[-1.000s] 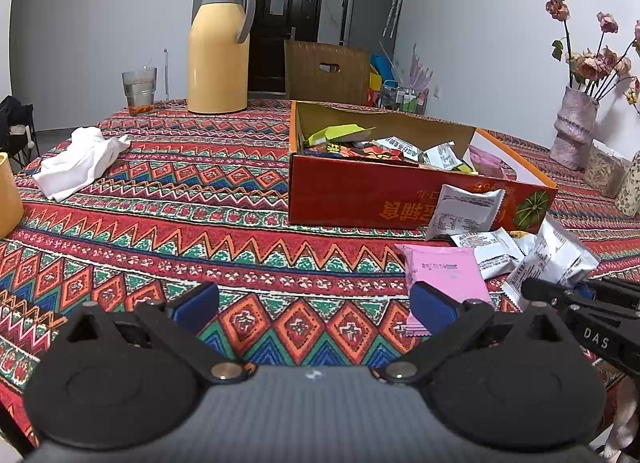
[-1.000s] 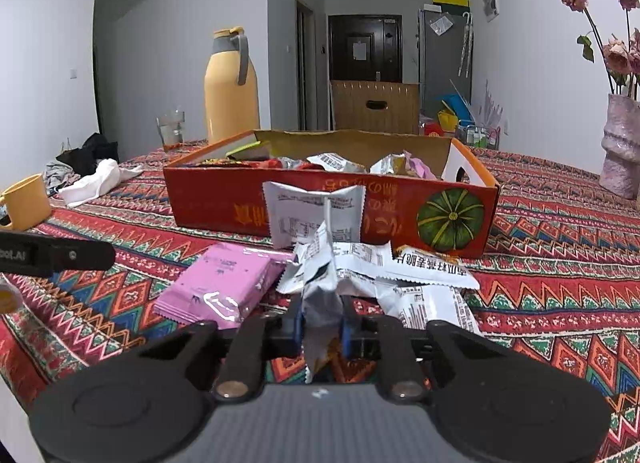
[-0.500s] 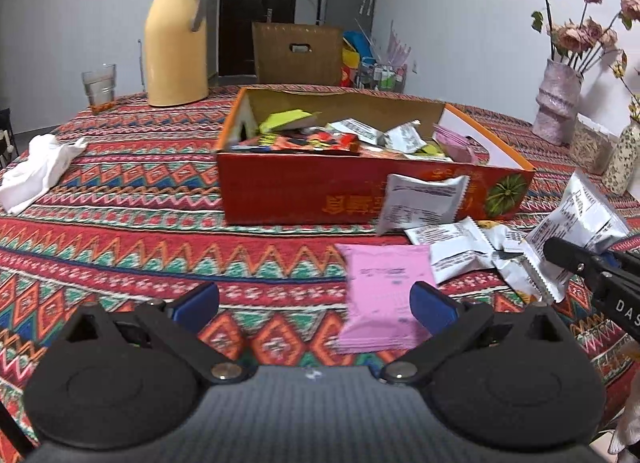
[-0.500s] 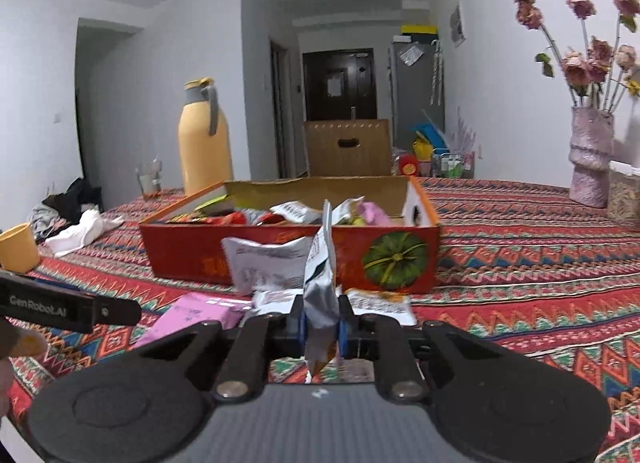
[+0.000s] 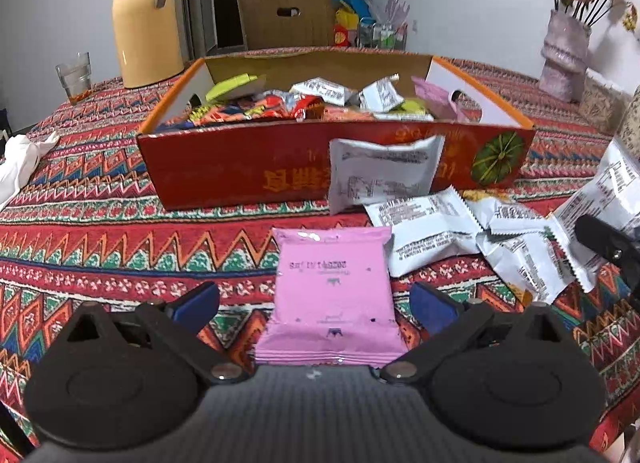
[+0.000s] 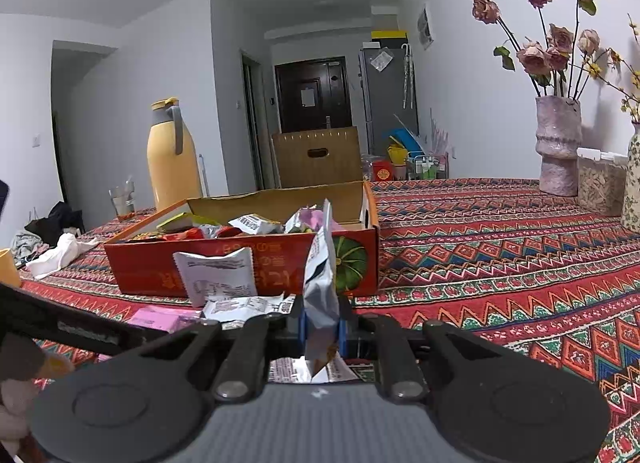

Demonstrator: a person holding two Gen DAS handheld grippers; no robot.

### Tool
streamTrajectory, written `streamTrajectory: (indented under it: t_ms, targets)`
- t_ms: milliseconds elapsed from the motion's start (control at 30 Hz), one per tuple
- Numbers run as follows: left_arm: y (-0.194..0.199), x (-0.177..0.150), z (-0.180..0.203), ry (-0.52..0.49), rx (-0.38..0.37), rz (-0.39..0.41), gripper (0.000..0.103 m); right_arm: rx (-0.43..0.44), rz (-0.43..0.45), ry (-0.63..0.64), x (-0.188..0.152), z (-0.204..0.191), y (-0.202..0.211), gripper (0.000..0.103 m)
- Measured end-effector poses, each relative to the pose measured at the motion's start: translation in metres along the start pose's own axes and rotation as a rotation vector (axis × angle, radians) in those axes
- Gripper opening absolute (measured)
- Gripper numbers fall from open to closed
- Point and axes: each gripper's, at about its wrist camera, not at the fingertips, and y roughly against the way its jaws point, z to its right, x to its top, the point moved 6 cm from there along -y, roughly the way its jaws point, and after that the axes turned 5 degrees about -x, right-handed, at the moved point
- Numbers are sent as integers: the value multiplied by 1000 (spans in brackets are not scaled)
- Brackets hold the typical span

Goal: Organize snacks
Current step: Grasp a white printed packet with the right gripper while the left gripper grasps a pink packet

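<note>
The right gripper (image 6: 322, 333) is clamped tight on a white snack packet (image 6: 320, 275), held upright on edge between its blue pads, clear of the tablecloth. The left gripper (image 5: 314, 305) stands wide open and empty, its blue pads (image 5: 196, 305) either side of a pink snack packet (image 5: 332, 295) that lies flat on the patterned tablecloth (image 5: 100, 247), not yet touched.

The step in hand looks like a double one: carrying the white packet to the red cardboard box (image 5: 240, 167) while the left lines up its pick. Next, the right must go over the box's near wall and let go; the left must drop lower and close on the pink packet.

More white packets (image 5: 436, 223) lie just right of it, one leaning on the box front.
</note>
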Motion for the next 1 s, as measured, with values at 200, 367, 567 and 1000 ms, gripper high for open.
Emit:
streamTrajectory:
  t_ms: [200,367,567,1000]
  targets:
    - [-7,-3,4,-2,20,-22,92,3,-4,-13,-3,6,-2,14]
    - [-5,-1,4,2,10,-11,64,6,-7,-17,-3,6,-3,14]
    - [-3,-1,4,-3,4,-4,63,6,-5,-16,-3,5,-2,14]
    - [17,5,-1,-2,-16,61,62,-2,11,4,4,-1,2,14]
